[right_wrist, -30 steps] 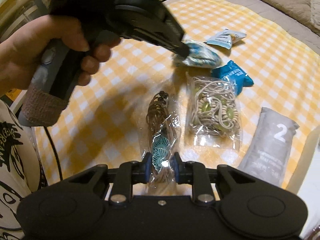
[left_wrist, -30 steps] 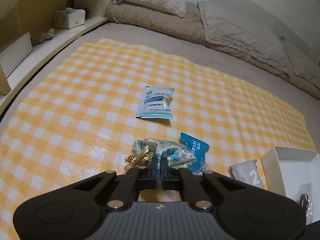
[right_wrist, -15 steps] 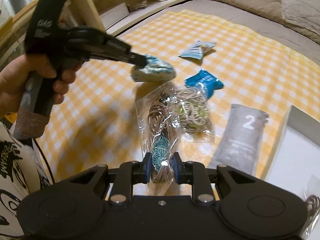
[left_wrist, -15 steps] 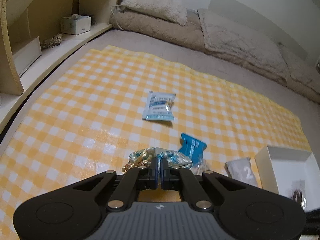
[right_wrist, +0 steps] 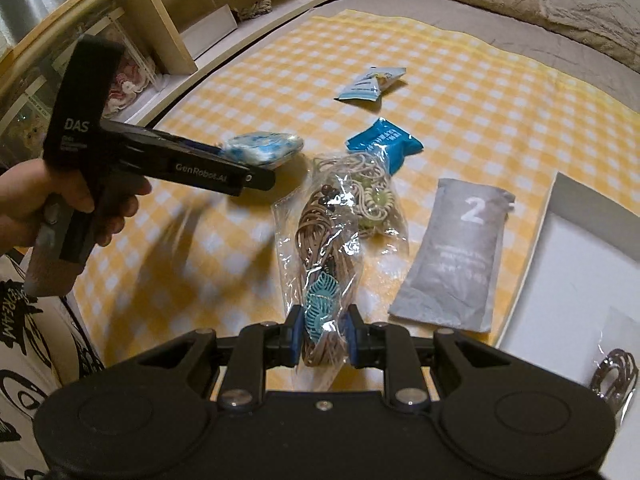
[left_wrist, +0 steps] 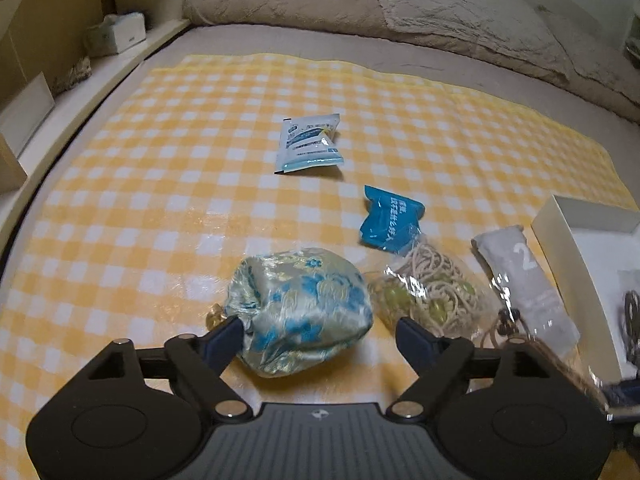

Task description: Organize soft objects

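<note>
A pale satin pouch with blue flowers (left_wrist: pixel 304 308) sits between the fingers of my left gripper (left_wrist: pixel 320 326), whose jaws are opening; the pads stand clear of its sides. From the right wrist view, the same pouch (right_wrist: pixel 260 148) sits at the tip of that left gripper (right_wrist: pixel 256 174), held in a person's hand. My right gripper (right_wrist: pixel 322 332) is shut on a clear bag of brown cords with a teal leaf charm (right_wrist: pixel 324 248), lifted over the yellow checked mat (left_wrist: pixel 160 200).
On the mat lie a clear bag of beige cords with green beads (left_wrist: pixel 432 296), a blue packet (left_wrist: pixel 390 220), a white-and-blue packet (left_wrist: pixel 310 144) and a grey pouch marked 2 (left_wrist: pixel 528 280). A white box (right_wrist: pixel 532 256) at right holds a bagged dark cord (right_wrist: pixel 616 368). Shelves run left; bedding behind.
My left gripper's jaws, shut on the pouch's top before, have swung wide apart, and the pouch now sits loose between them. The right gripper has shifted with its bag.
</note>
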A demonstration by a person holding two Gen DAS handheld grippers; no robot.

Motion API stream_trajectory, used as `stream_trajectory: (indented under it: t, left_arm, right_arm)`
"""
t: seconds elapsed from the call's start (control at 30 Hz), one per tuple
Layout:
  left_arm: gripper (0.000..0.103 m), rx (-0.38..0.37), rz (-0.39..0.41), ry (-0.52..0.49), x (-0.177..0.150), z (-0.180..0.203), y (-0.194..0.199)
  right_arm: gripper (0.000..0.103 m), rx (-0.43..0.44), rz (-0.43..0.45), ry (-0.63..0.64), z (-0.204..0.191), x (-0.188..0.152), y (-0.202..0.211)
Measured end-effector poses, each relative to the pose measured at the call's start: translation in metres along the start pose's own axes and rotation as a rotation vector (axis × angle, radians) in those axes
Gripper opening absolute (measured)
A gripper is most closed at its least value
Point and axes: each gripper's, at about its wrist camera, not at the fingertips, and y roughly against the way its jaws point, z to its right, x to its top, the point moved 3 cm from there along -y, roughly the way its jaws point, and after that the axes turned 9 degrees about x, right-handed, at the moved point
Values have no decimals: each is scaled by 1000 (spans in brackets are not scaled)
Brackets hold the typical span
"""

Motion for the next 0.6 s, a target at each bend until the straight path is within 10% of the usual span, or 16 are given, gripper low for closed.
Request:
stream_trajectory:
  t: [0.43, 0.6]
  left_arm:
    - [94, 119, 3, 65, 17, -14, -24]
    - [78, 160, -11, 58, 18, -15, -29]
  right_arm:
    - [22, 10, -23, -7, 7, 3, -9]
    - [22, 12, -28, -5, 7, 6, -12]
